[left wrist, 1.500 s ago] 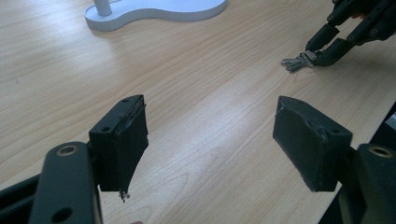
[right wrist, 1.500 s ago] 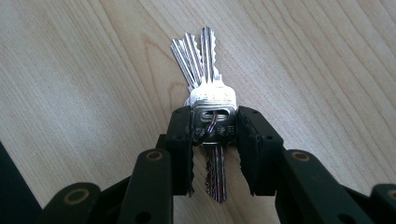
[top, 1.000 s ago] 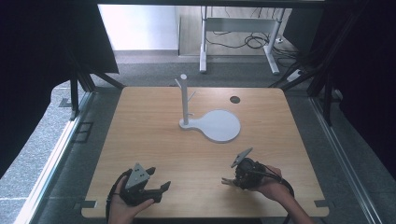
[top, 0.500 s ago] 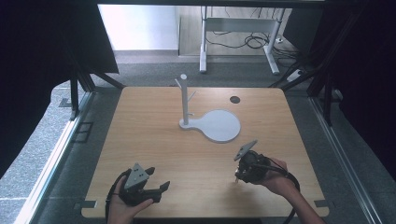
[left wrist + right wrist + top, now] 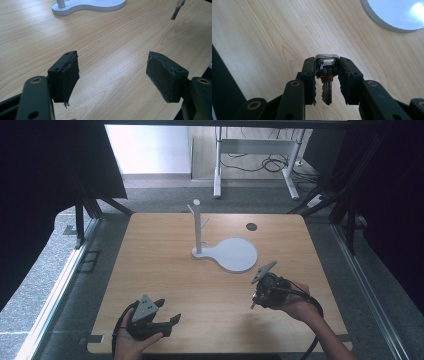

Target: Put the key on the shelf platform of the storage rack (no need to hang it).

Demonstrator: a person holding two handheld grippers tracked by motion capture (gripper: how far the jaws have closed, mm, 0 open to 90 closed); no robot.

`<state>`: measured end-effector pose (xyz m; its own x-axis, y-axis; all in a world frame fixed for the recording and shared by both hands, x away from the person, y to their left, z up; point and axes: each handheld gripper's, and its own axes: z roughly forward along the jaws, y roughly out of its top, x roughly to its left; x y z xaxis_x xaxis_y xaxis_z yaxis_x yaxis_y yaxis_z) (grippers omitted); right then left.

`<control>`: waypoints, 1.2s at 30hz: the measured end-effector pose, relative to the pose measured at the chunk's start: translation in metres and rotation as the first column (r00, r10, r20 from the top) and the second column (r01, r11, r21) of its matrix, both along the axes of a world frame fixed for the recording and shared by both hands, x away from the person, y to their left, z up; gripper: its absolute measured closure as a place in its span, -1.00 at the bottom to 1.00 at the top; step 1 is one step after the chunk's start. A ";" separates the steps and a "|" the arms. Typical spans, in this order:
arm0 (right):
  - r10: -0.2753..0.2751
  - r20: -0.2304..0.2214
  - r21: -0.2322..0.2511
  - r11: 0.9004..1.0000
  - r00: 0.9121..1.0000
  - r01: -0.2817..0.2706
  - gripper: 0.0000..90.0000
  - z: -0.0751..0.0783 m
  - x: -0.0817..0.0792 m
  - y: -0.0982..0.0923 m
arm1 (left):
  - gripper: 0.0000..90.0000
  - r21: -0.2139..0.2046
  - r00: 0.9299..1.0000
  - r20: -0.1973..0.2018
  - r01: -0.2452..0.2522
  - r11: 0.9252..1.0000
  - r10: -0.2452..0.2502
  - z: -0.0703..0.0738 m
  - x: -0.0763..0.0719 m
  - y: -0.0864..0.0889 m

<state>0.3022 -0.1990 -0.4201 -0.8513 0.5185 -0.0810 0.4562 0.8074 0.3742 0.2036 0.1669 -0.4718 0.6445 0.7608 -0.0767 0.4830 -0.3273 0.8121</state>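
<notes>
Tabletop (image 5: pixel 165 270): pale wood, seen whole from the high view, with a small dark round hole (image 5: pixel 251 226) near its far right edge.
Stand (image 5: pixel 225 251): white, with a round flat base and an upright post (image 5: pixel 197 226) carrying short pegs; it sits past the middle of the tabletop.
Left gripper (image 5: pixel 162 324): held low at the near left edge; the high view shows its grey three-cornered plate on top and a hand around it.
Left jaws: set wide apart in the left gripper view, with bare wood between them.
Right gripper (image 5: pixel 254 303): held above the tabletop near the right side, just short of the stand's round base, tipped steeply downward.
Right jaws: closed on a key (image 5: pixel 326 75) in the right gripper view, pinching its head while the toothed blade points back toward the camera.
Key from other views: the left gripper view catches its blade (image 5: pixel 177 10) hanging over the wood at the top right; from the high view it is too small to make out.
Stand base up close: its grey rim (image 5: pixel 382 23) curves across the right gripper view's top right corner.
</notes>
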 end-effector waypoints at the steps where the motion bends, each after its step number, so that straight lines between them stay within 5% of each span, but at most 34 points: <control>1: 0.000 0.002 0.001 1.000 1.000 0.000 0.51 0.000 0.002 0.000 | -0.41 -0.002 1.000 0.001 0.000 1.000 0.000 0.000 0.000 0.000; 36: -0.073 -0.002 0.017 0.997 0.997 0.073 0.51 0.021 0.062 0.011 | -0.41 -0.005 1.000 -0.001 -0.005 1.000 0.005 0.000 0.001 0.003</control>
